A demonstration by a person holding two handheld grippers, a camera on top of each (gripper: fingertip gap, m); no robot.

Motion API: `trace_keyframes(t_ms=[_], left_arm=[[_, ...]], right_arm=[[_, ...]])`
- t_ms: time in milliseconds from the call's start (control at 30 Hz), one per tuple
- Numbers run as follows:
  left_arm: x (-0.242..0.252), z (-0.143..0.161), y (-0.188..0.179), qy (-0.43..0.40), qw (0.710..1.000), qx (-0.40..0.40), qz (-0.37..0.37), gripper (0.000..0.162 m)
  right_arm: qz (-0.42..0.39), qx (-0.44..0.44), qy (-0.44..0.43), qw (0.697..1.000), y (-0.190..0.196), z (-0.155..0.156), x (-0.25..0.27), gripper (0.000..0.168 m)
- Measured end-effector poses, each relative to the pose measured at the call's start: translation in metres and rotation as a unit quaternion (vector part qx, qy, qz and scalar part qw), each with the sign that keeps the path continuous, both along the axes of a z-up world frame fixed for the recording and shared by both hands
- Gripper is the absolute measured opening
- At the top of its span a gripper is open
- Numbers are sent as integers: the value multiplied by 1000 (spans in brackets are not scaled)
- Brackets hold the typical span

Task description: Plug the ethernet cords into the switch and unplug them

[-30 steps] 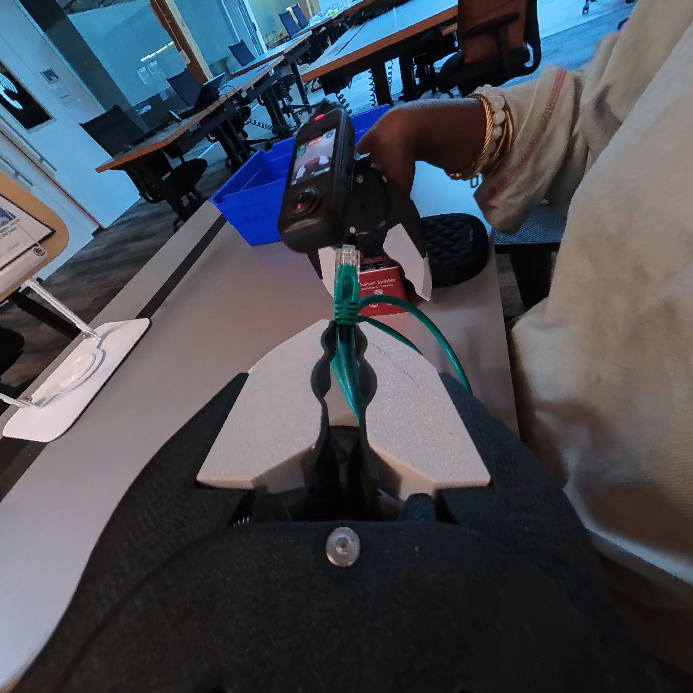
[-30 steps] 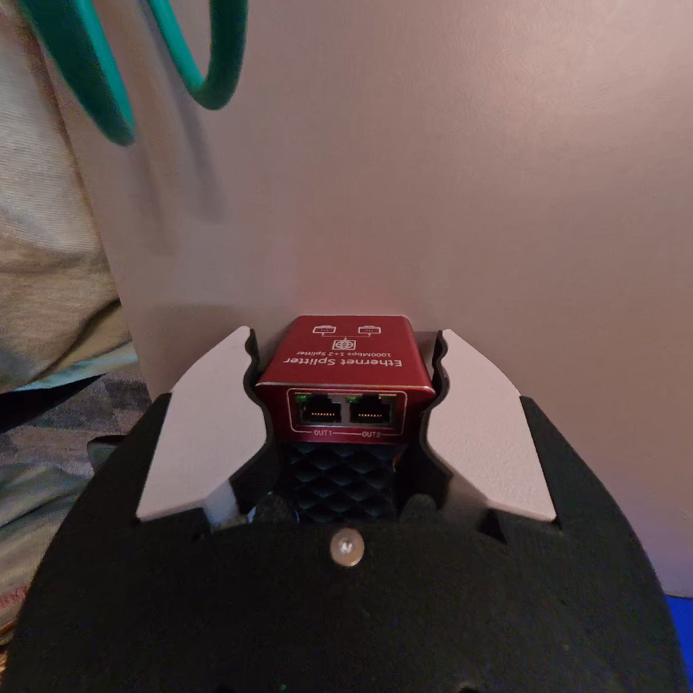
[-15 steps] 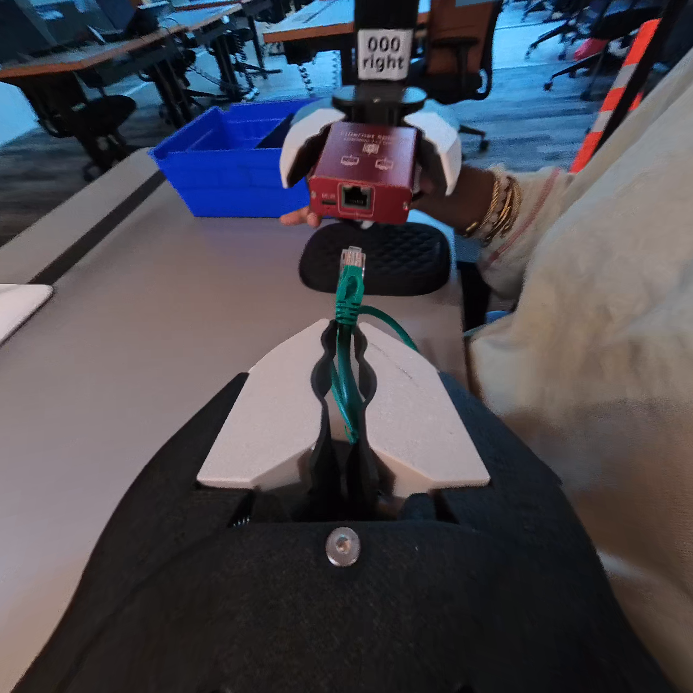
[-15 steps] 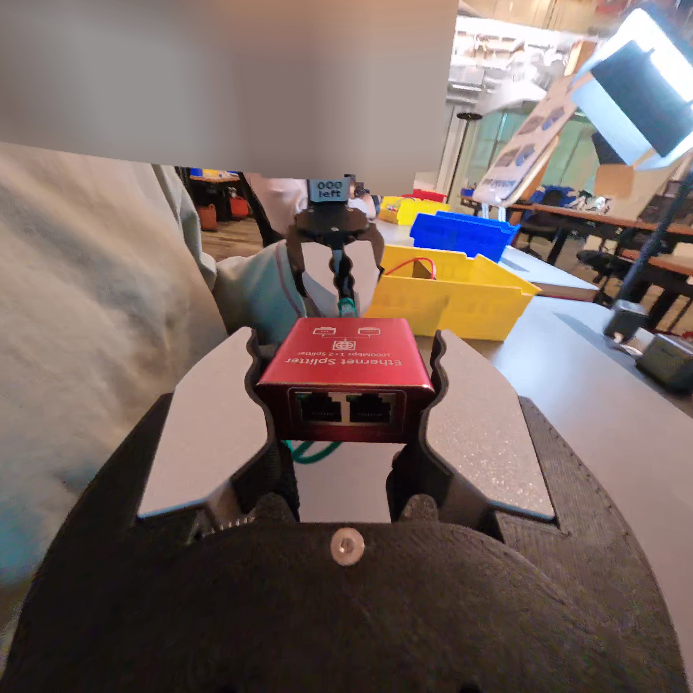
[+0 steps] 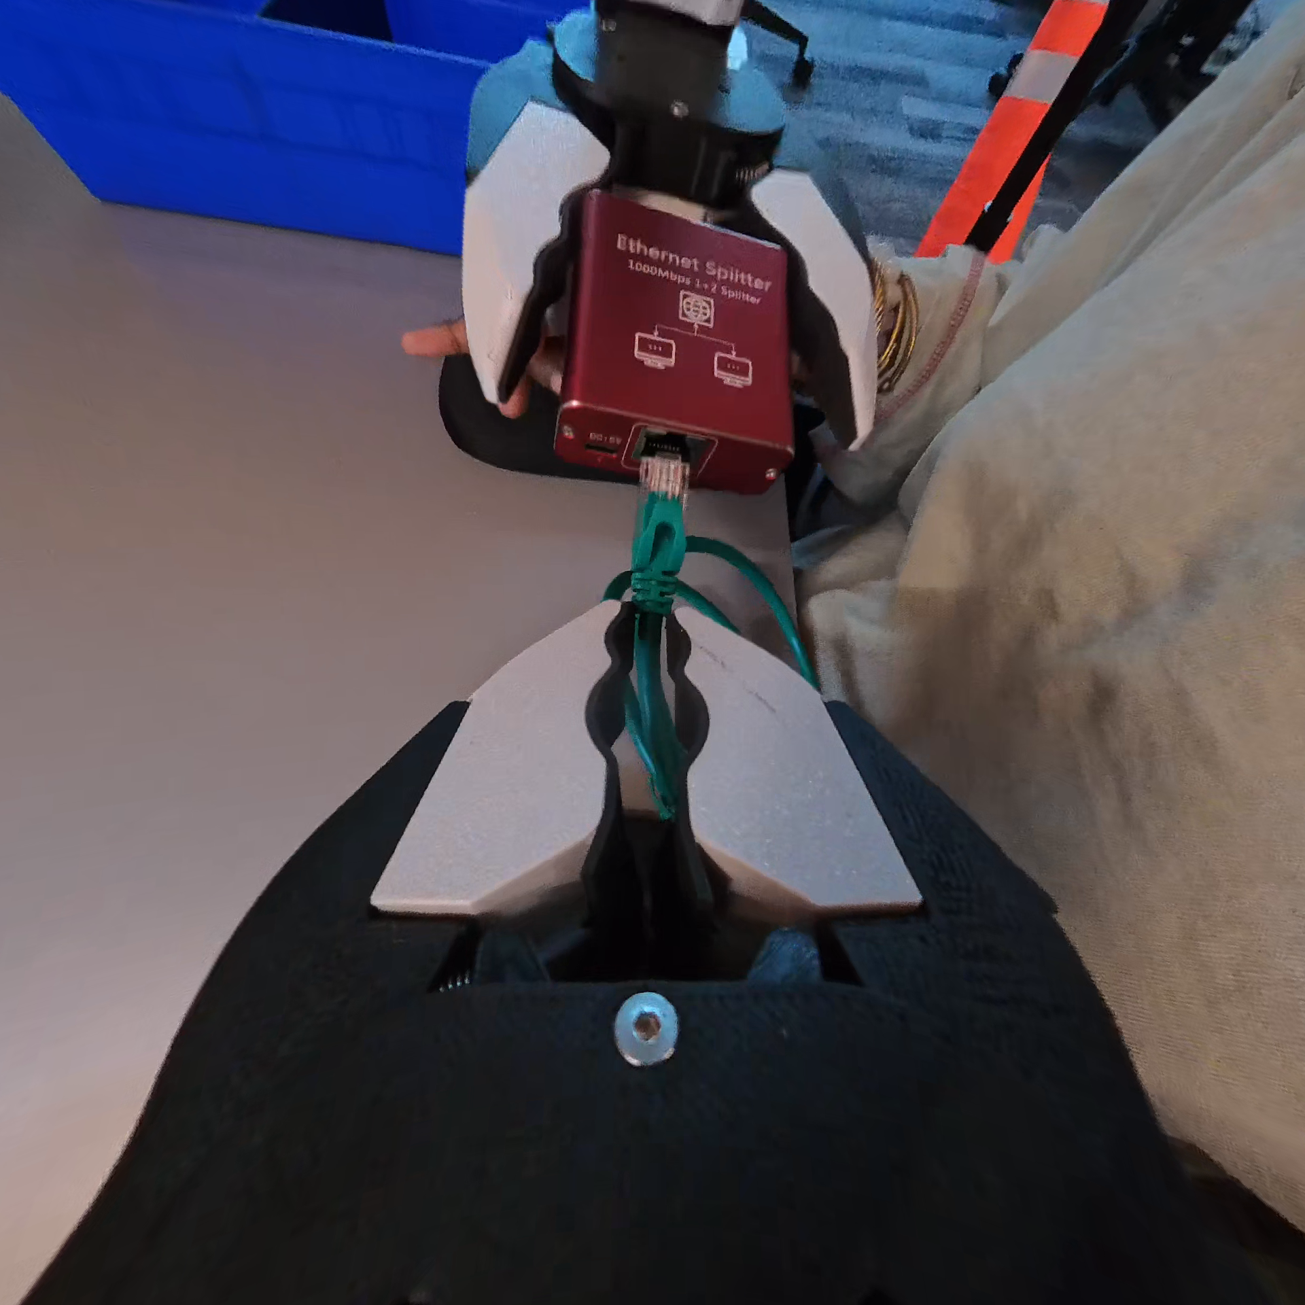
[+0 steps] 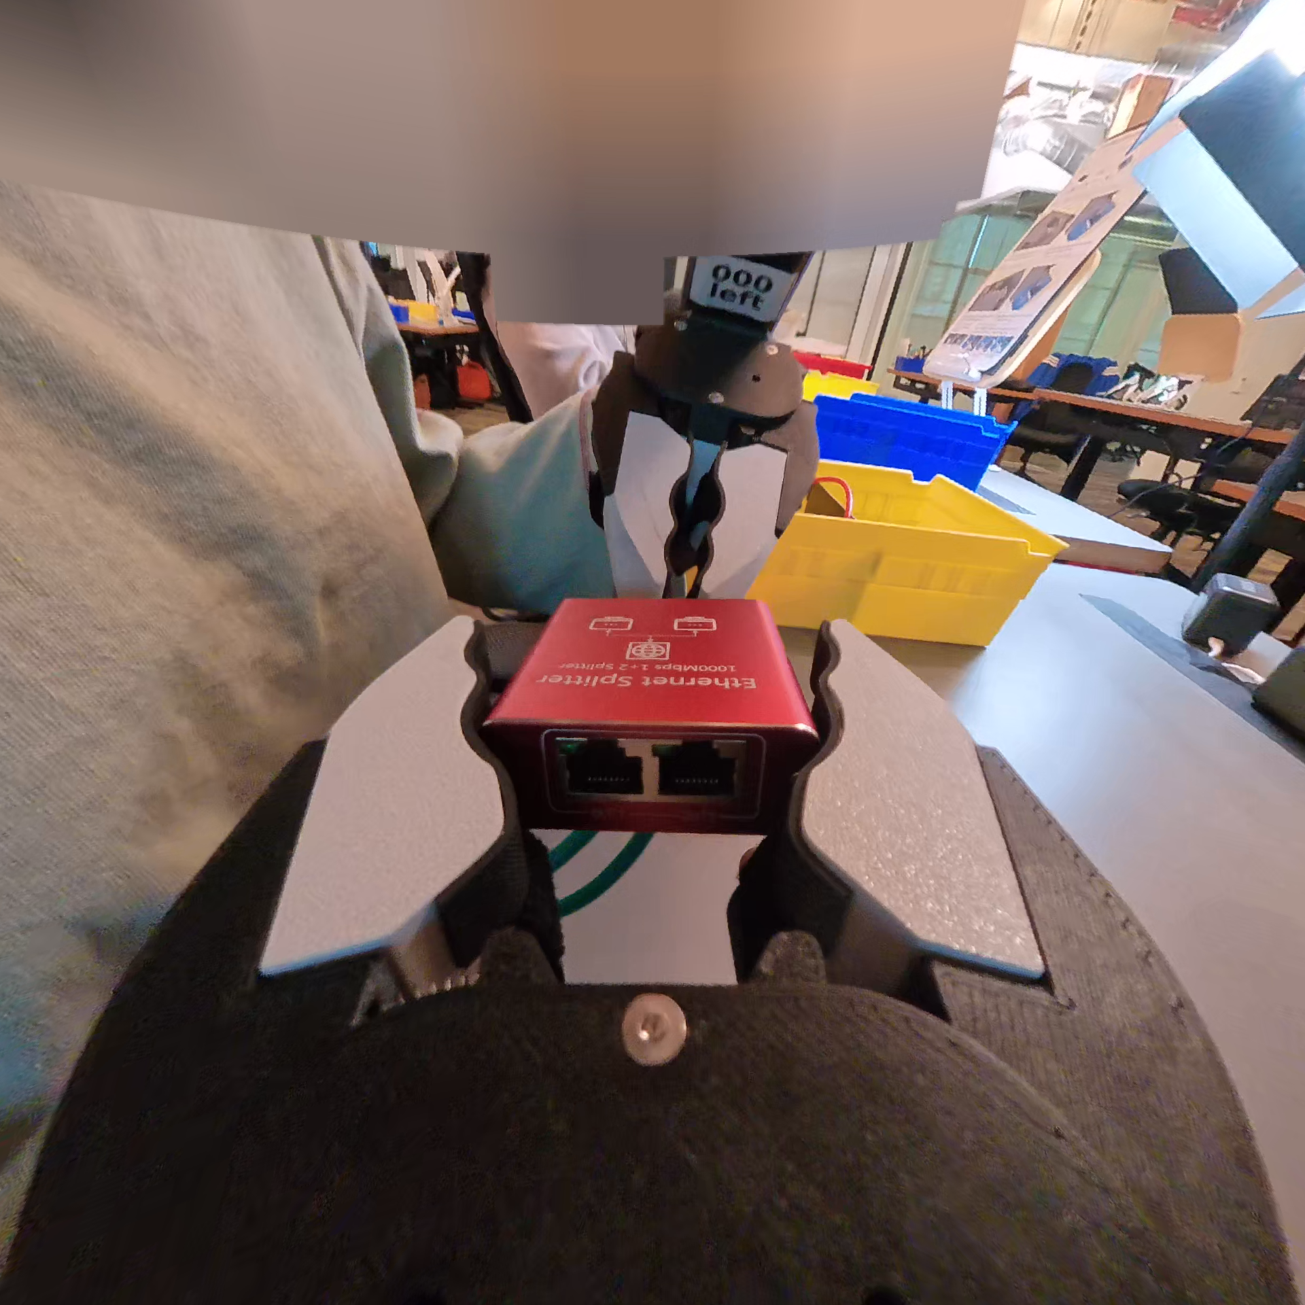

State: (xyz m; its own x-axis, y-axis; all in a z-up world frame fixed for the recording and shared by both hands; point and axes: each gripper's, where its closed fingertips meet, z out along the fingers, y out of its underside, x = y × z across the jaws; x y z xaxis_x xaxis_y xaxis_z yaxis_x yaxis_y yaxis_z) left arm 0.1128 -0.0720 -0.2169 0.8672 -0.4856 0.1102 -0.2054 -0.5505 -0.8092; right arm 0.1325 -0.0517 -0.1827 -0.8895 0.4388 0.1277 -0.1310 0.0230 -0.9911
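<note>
Plug closes on the switch's single port

Half a second back the red switch (image 5: 674, 332), clamped in the right gripper (image 6: 653, 713), sat well apart from the green cord (image 5: 653, 678) pinched in the left gripper (image 5: 646, 635); now the clear plug (image 5: 664, 477) touches the mouth of the switch's single port, so insertion looks imminent. Whether the plug has entered is hard to tell; from the right wrist view the switch hides it.
</note>
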Motion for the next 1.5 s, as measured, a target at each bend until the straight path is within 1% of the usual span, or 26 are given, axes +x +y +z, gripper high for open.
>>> trace_keyframes(t_ms=[200,367,467,567,667,767,867,900,933,967,1000,1033,1067,1100,1133,1167,1200,1233,1267,1300,1333,1367,1400,1433,1500], left_arm=[[-1,-3,4,1,1000,-13,-3,8],[0,-8,8,50,998,-28,-1,8],[-3,-16,9,87,995,-43,4,7],[-3,-24,12,82,995,-50,9,7],[-4,-35,13,102,993,-59,0,6],[-2,-36,14,91,994,-55,-2,6],[-5,-38,15,102,993,-56,-3,7],[-7,-35,16,102,994,-46,0,8],[-13,-28,21,101,994,-27,18,9],[-23,-17,27,97,994,6,52,15],[-32,-1,34,81,991,52,88,33],[-42,19,38,56,984,109,128,46],[-56,42,41,37,967,178,178,52],[-65,64,38,29,944,251,212,59],[-68,82,33,38,917,324,230,63],[-66,93,27,71,889,387,236,64],[-59,97,24,130,862,432,234,64],[-50,92,25,207,839,451,221,65],[-44,81,29,287,823,443,209,64],[-42,67,35,359,812,416,197,65],[-42,55,42,414,800,391,189,66],[-42,47,47,446,789,382,179,66],[-40,41,52,458,785,382,165,66],[-38,37,56,453,789,386,156,64],[-35,35,62,432,796,397,147,55]], right_arm=[[-11,37,0,999,5,-7,-1,88],[0,48,-19,999,4,-16,-3,88],[-8,71,-32,997,4,-25,-6,88],[-19,89,-42,995,5,-32,-7,88],[-26,126,-62,990,4,-44,-9,88],[-24,126,-74,989,4,-47,-9,88],[-29,125,-65,990,4,-47,-11,88],[-31,115,-54,991,5,-42,-12,88],[-44,104,-44,993,8,-37,-15,88],[-66,93,-29,993,13,-29,-20,89],[-90,76,-9,993,19,-19,-25,88],[-123,62,10,990,26,-9,-30,87],[-165,57,29,984,35,-1,-37,88],[-201,55,43,977,44,5,-42,88],[-229,47,47,971,50,10,-46,88],[-251,34,46,966,54,13,-49,88],[-267,19,40,963,57,15,-52,88],[-281,5,29,959,59,16,-55,88],[-290,-8,16,957,59,16,-58,88],[-296,-20,1,955,58,15,-60,88],[-299,-30,-14,954,55,13,-61,87],[-298,-41,-27,953,52,12,-62,87],[-295,-53,-37,953,48,12,-63,87],[-293,-63,-49,953,45,11,-63,87],[-292,-73,-68,951,40,9,-65,88]])
